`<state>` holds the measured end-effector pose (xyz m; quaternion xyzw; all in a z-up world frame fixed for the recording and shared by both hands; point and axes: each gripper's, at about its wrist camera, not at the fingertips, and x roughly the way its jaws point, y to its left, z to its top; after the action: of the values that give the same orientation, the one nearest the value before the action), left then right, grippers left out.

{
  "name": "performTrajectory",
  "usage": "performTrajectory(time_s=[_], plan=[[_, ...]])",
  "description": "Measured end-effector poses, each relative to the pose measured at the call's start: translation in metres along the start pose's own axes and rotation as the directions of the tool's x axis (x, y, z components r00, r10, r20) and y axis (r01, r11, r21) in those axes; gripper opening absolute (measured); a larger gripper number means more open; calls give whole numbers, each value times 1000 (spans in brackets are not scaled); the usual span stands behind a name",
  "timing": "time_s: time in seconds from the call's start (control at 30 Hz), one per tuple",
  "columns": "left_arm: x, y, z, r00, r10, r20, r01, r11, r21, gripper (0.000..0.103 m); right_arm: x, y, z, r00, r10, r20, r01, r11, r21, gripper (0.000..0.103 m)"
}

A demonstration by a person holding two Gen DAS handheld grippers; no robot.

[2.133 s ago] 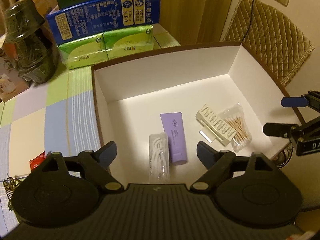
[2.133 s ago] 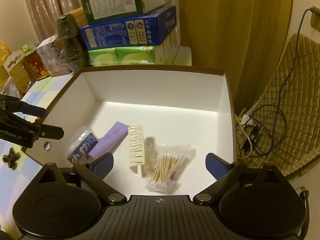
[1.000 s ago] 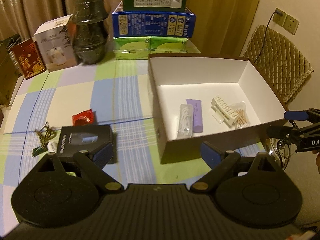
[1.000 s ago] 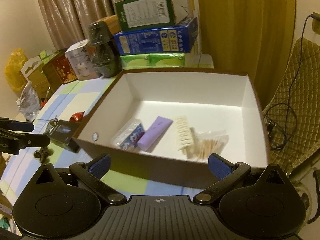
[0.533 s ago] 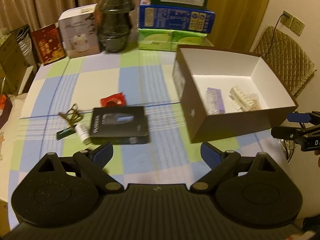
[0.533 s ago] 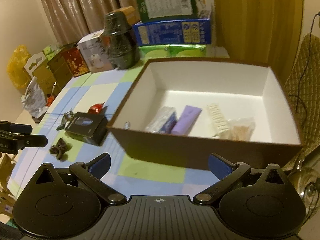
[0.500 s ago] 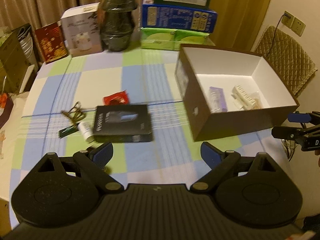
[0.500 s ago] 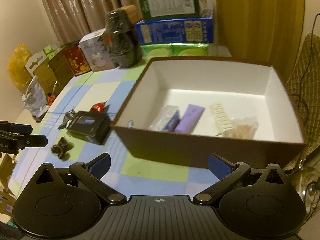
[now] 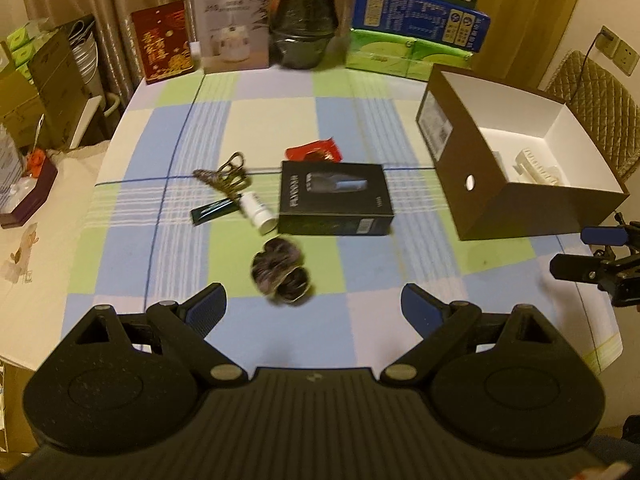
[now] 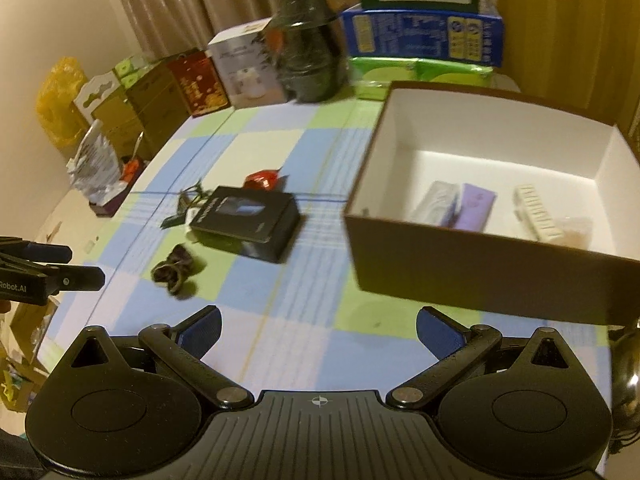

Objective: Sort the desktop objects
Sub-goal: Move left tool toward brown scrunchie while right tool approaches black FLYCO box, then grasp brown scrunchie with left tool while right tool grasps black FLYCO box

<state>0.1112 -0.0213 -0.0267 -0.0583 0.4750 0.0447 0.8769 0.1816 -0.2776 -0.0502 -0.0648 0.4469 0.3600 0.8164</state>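
A brown box with a white inside [image 9: 516, 216] [image 10: 472, 256] stands at the table's right. It holds a purple tube [image 10: 474, 207], a clear packet [image 10: 436, 200] and a white comb-like piece [image 10: 538, 214]. On the checked cloth lie a black box [image 9: 335, 198] [image 10: 246, 222], a dark hair scrunchie [image 9: 280, 272] [image 10: 175, 270], a small white bottle [image 9: 258, 213], a red packet [image 9: 316, 152] [image 10: 262, 179], a keychain [image 9: 224, 174] and a dark tag [image 9: 212, 211]. My left gripper [image 9: 314, 306] is open and empty, just behind the scrunchie. My right gripper [image 10: 318, 328] is open and empty, in front of the brown box.
Along the table's back stand a red box [image 9: 162, 42], a white box [image 9: 232, 24], a dark wrapped jar [image 9: 306, 20] and stacked blue and green cartons [image 9: 416, 28]. A quilted chair [image 9: 596, 104] is at the right. Cartons and bags [image 10: 100, 120] crowd the left.
Both grippers have pulled back from over the brown box and swung left. The loose things on the cloth have come into view, and the scrunchie now lies just ahead of my left gripper.
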Motion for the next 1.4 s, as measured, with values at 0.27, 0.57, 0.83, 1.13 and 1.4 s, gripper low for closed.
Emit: performTrajectory(time_s=[0.27, 0.57, 0.83, 1.13, 1.4], plan=[[0, 26, -7, 1000, 5, -7, -5, 1000, -2, 92, 24, 31, -5, 1000, 9, -20, -9, 1000, 6, 101], [7, 45, -14, 1000, -1, -17, 1, 1000, 22, 91, 42, 49, -6, 1000, 6, -9, -6, 1000, 28, 101], [24, 51, -13, 1000, -24, -15, 25, 998, 55, 90, 59, 53, -2, 1000, -21, 6, 21, 998, 59, 101], [56, 48, -5, 998, -54, -28, 58, 990, 128, 86, 79, 44, 3, 999, -47, -6, 47, 992, 117, 101], [90, 44, 5, 996, -80, -50, 88, 976, 199, 83, 90, 39, 4, 998, -62, -26, 66, 985, 159, 101]])
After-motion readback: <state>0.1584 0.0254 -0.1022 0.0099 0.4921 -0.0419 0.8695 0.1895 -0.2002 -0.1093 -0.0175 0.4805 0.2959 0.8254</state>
